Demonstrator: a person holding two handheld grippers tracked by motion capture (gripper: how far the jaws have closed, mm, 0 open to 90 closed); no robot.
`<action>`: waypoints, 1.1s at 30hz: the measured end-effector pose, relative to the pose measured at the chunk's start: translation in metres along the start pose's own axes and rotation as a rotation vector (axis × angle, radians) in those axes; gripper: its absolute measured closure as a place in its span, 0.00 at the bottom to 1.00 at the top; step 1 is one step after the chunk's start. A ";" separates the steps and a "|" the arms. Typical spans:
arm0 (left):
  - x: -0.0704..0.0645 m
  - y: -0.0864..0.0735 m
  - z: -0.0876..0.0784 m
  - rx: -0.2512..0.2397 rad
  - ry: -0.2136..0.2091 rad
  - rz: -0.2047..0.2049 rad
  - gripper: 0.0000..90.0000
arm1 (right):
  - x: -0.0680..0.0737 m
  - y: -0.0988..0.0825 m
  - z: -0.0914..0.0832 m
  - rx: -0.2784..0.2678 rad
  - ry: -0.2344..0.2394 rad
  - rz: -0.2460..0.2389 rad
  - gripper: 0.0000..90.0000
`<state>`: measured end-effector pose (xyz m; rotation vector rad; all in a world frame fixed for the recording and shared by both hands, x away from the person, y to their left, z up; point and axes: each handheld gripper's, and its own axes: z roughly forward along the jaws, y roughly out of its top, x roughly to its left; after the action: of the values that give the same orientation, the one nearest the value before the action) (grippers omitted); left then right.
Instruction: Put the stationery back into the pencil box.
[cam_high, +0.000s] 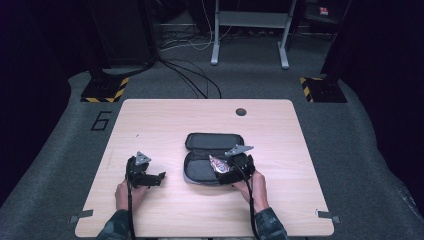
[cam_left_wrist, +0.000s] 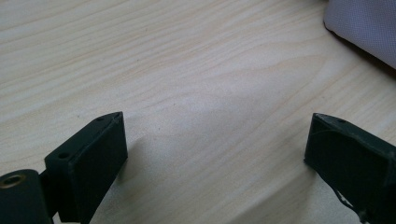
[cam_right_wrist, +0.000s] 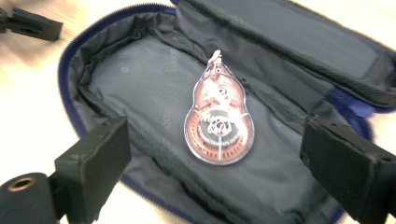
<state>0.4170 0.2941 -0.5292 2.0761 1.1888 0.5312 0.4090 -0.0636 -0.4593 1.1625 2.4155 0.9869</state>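
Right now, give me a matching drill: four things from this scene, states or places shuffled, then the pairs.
Things:
1. correction tape dispenser
2. pencil case
3. left gripper
4. right gripper

States or places:
A. unzipped, lying open on the table
B. jaws open over bare wood
C. lying inside the case on the grey lining
D. jaws open above the case, nothing between them

Pairs: 1-C, 2-A, 3-B, 4-D

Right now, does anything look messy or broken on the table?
Nothing looks broken or spilled. The case lies unzipped and open on the table, with a tape roller lying flat inside it, not sticking out. The right tongs hang open over it, and the left tongs are open over bare wood.
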 end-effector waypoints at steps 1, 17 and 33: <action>0.000 0.000 0.000 0.000 0.000 0.000 0.06 | 0.000 -0.001 -0.005 -0.015 -0.001 -0.005 0.08; 0.000 0.000 0.000 0.000 0.000 0.000 0.06 | -0.018 -0.043 -0.066 -0.075 -0.115 0.022 0.07; 0.000 0.000 0.000 -0.002 0.000 -0.003 0.06 | -0.055 -0.125 -0.079 -0.040 -0.223 0.163 0.08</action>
<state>0.4170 0.2939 -0.5293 2.0724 1.1903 0.5315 0.3308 -0.1974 -0.4896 1.3933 2.1458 0.8940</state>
